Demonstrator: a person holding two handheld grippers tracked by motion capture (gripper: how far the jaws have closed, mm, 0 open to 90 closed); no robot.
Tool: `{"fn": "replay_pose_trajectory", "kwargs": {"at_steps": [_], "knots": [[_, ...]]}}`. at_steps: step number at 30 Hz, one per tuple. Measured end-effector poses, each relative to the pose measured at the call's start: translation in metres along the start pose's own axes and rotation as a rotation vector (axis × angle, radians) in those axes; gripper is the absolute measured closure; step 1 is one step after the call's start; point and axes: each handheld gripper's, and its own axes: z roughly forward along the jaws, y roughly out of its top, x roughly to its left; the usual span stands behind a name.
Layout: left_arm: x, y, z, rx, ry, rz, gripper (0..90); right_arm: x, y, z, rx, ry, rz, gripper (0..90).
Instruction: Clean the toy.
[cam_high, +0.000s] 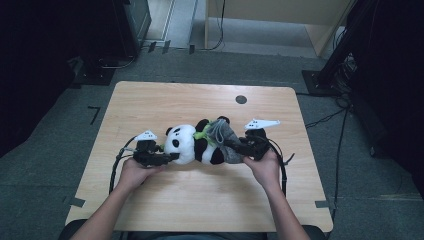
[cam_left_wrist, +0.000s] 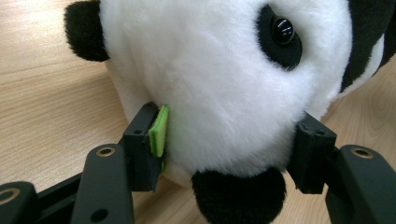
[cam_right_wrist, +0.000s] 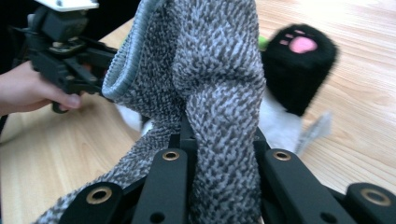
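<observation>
A black-and-white plush panda (cam_high: 187, 142) lies on its side in the middle of the wooden table (cam_high: 150, 100), head to the left. My left gripper (cam_high: 172, 157) is shut on the panda's head (cam_left_wrist: 219, 79), and its green pad (cam_left_wrist: 159, 130) presses into the white fur. My right gripper (cam_high: 231, 145) is shut on a grey knitted garment (cam_high: 225, 132) that wraps the panda's lower body. In the right gripper view, the grey knit (cam_right_wrist: 210, 70) bunches up between the jaws of that gripper (cam_right_wrist: 219, 140). A black foot with a pink sole (cam_right_wrist: 301, 60) sticks out behind it.
A bit of green cloth (cam_high: 202, 134) shows at the panda's neck. A round cable hole (cam_high: 241, 99) sits in the table's far right part. Cables trail from both grippers toward the front edge. Dark stands and wires lie on the floor around the table.
</observation>
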Motion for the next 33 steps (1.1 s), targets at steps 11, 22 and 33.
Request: {"fn": "replay_pose_trajectory", "kwargs": {"at_steps": [11,22,33], "knots": [[0.002,0.0,0.0,-0.009,-0.006,-0.011,38.6,-0.022,-0.011,0.004,0.03,-0.031,0.059,79.3],[0.003,-0.001,0.0,-0.013,-0.012,-0.014,38.6,-0.044,-0.042,0.026,0.04,-0.063,0.072,78.6],[0.004,-0.001,0.0,-0.02,-0.02,-0.01,38.7,-0.057,-0.055,0.036,0.189,-0.117,0.147,78.5]]}}
